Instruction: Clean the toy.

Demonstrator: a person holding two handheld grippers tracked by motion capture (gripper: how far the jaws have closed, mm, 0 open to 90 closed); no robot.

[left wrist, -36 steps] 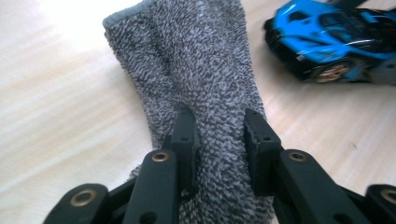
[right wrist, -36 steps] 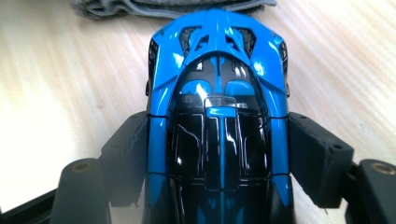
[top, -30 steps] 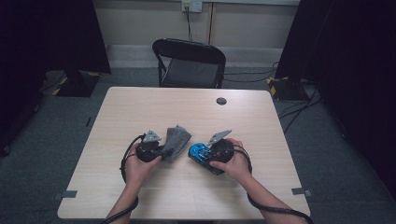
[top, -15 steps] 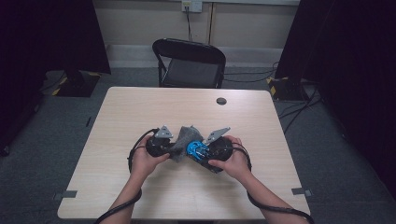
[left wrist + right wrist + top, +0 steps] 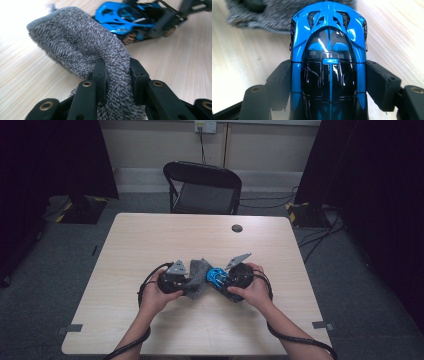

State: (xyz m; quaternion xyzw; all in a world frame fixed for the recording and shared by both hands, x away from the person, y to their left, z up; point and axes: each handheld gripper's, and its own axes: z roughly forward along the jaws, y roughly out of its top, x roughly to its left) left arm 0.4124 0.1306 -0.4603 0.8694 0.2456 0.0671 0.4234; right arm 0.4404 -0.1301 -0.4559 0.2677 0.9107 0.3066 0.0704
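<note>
Grey sock [image 5: 82, 47] touching blue toy car [image 5: 328, 62]; black chair [image 5: 202, 187] behind table [image 5: 150, 240].

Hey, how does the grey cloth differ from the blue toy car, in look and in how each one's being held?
The grey cloth is soft, knitted and matte; the blue toy car is hard and glossy with black panels. The cloth droops and bunches between the left gripper's jaws, while the car keeps its rigid shape, clamped by its sides in the right gripper. Shared: each is gripped by one gripper, close together over the table.
</note>
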